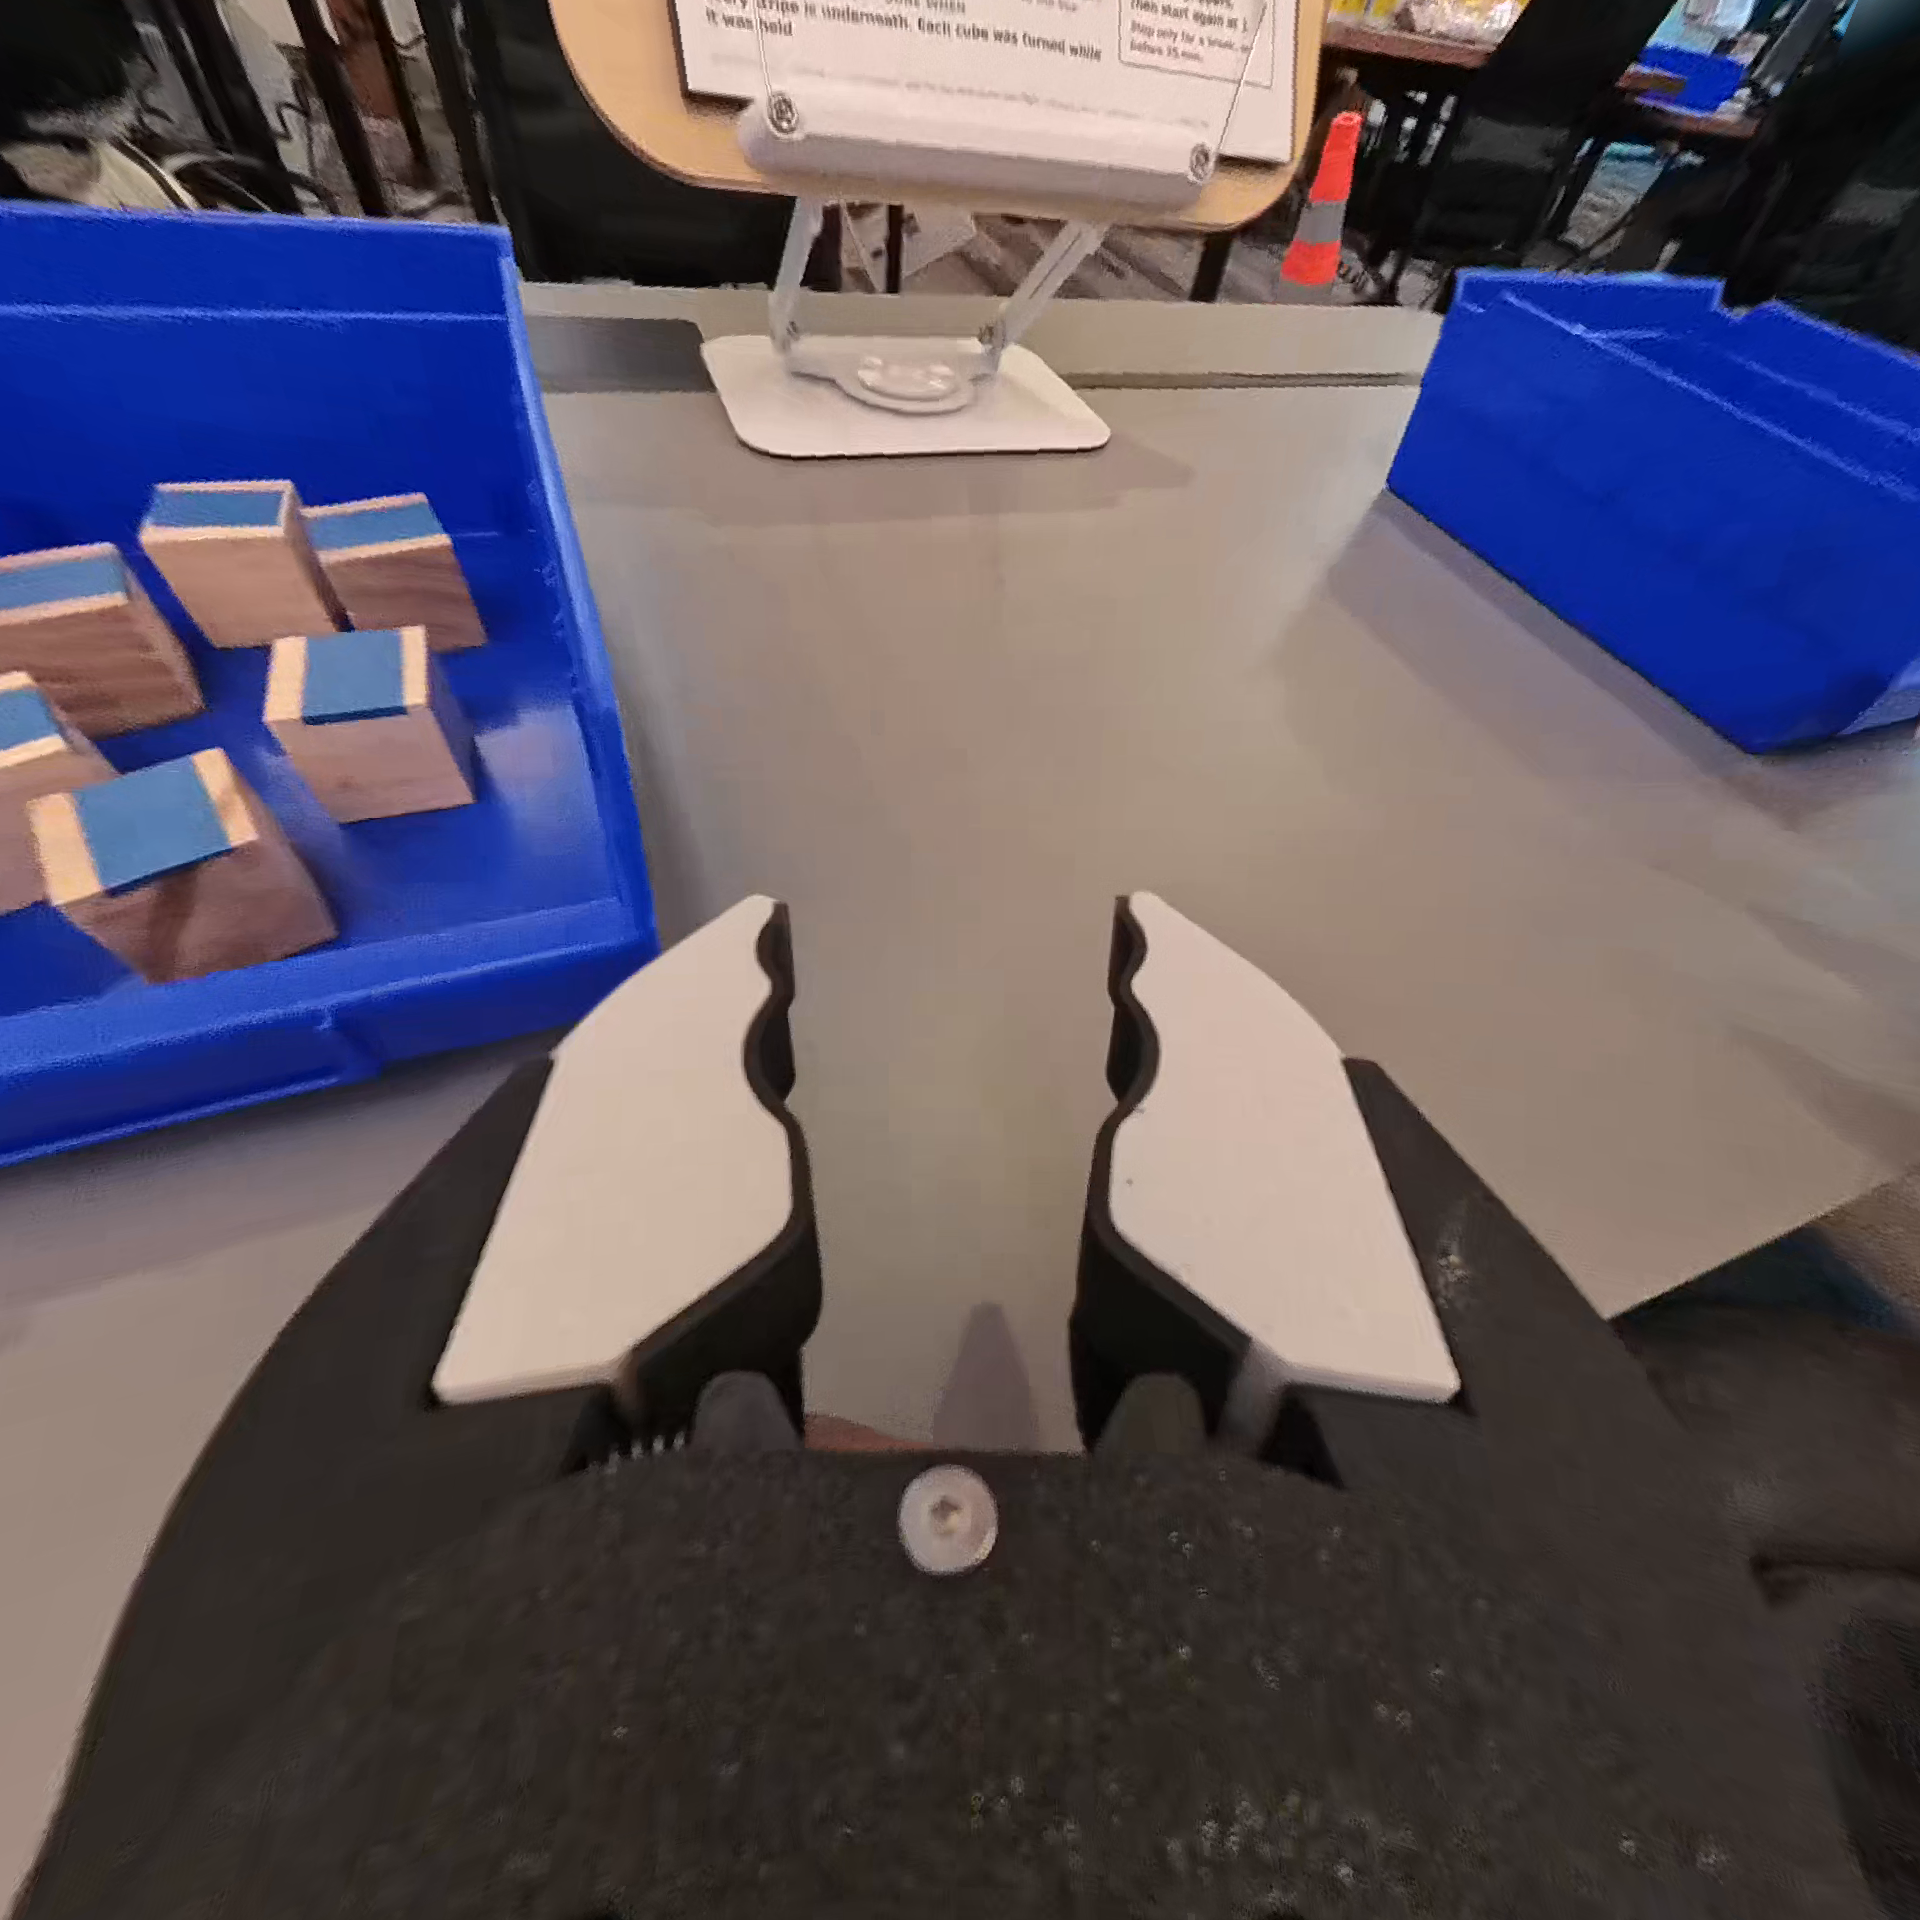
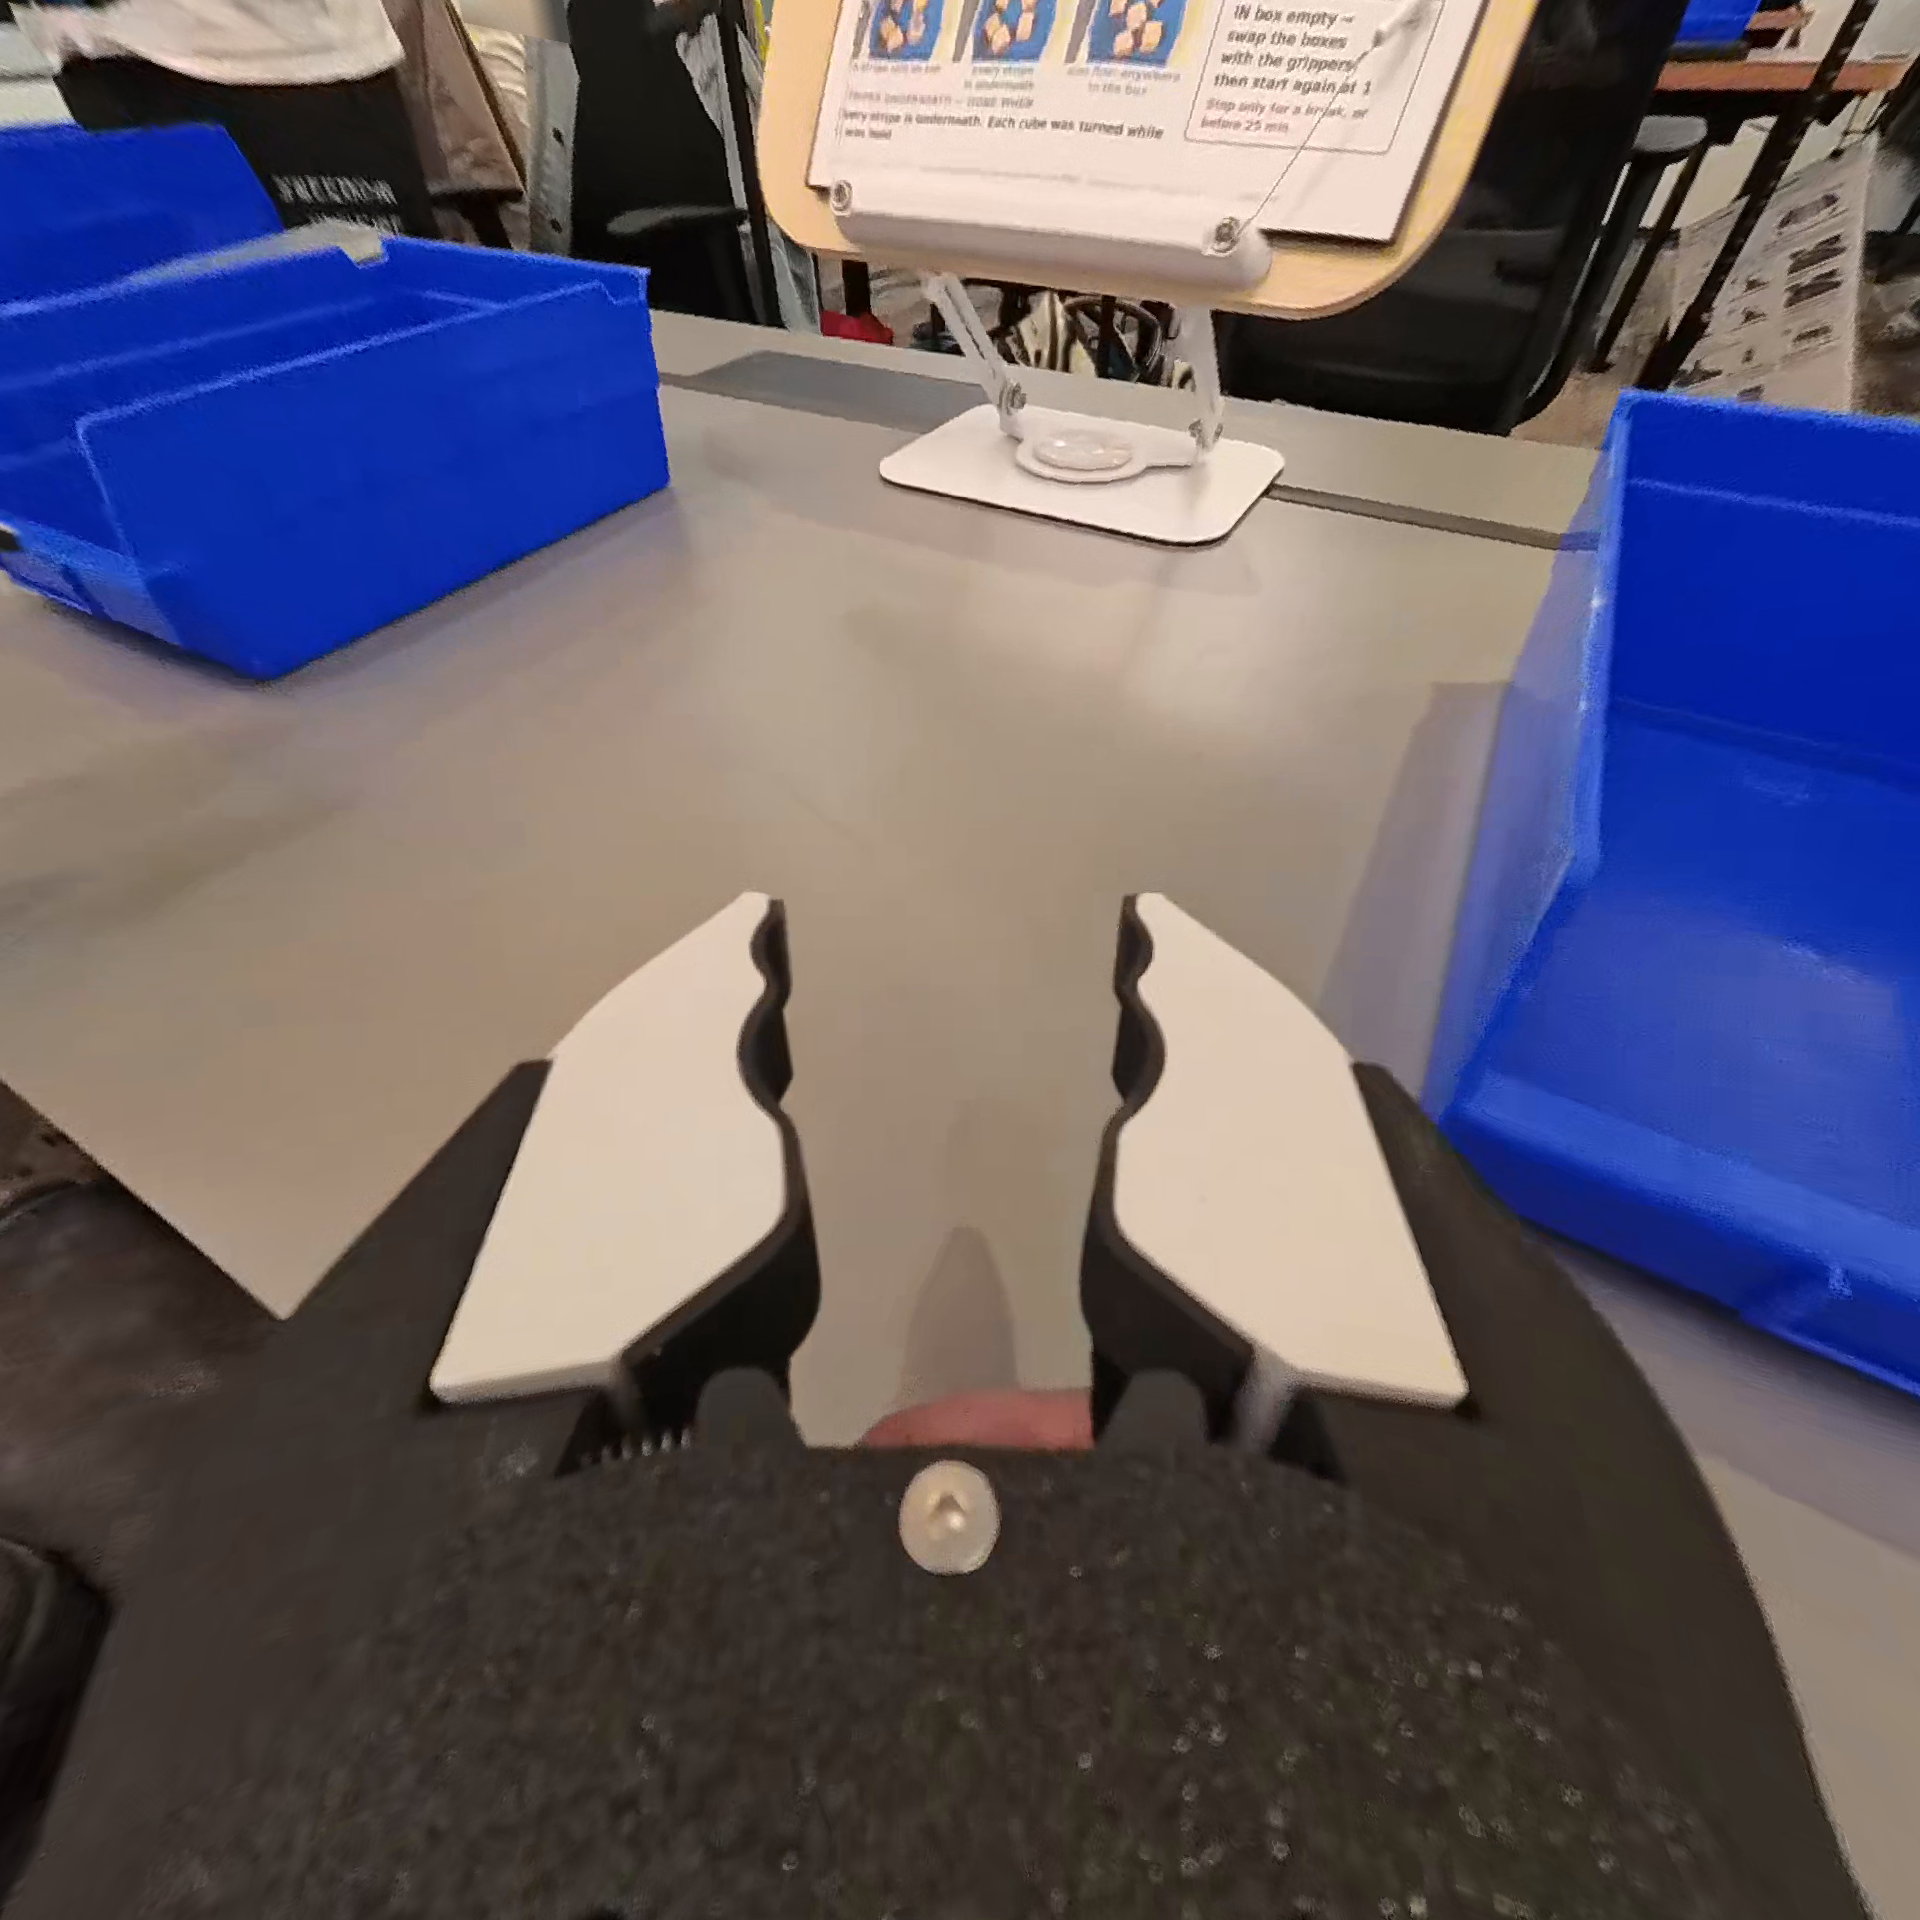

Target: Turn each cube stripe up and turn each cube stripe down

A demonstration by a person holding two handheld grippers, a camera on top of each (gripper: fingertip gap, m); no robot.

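Wooden cubes [image 1: 369,727], six in sight, sitting stripe up in the left blue bin [image 1: 582,727], loosely grouped toward its near end, some touching. Right blue bin [image 2: 1662,1143] showing nothing inside where visible, probably waiting to receive turned cubes. Between the bins, bare grey table [image 1: 987,675], with a document stand [image 1: 904,395] at the far edge, sheet angled toward the holder for reading. Left gripper [image 1: 948,914] hovering over the table just right of the cube bin, jaws wide and holding nothing, ready for a first pick. Right gripper [image 2: 951,914] likewise spread wide and unloaded, near the right bin.
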